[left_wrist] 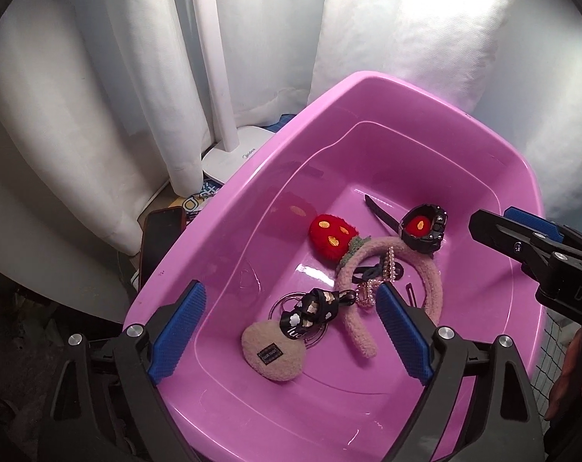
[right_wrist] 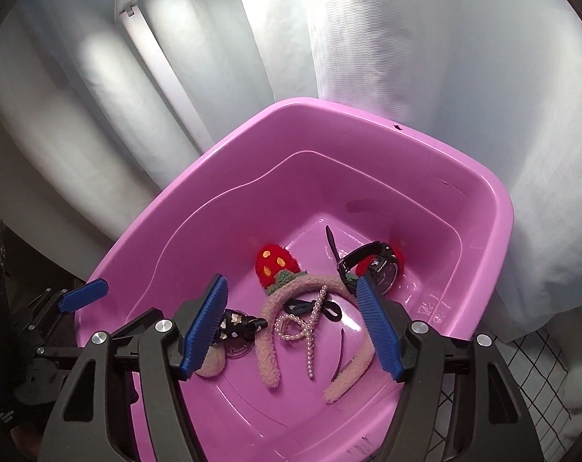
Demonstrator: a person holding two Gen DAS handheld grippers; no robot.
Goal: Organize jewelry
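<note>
A pink plastic tub holds the jewelry. Inside lie a fuzzy pink headband with red strawberry ears, a black wristwatch, a pearl clip, a black patterned bow and a beige fuzzy pad. My left gripper is open and empty above the tub's near side. My right gripper is open and empty above the headband; it also shows in the left wrist view.
White curtains hang behind the tub. A white lamp base and a dark phone sit left of the tub. A black wire mesh lies at the right.
</note>
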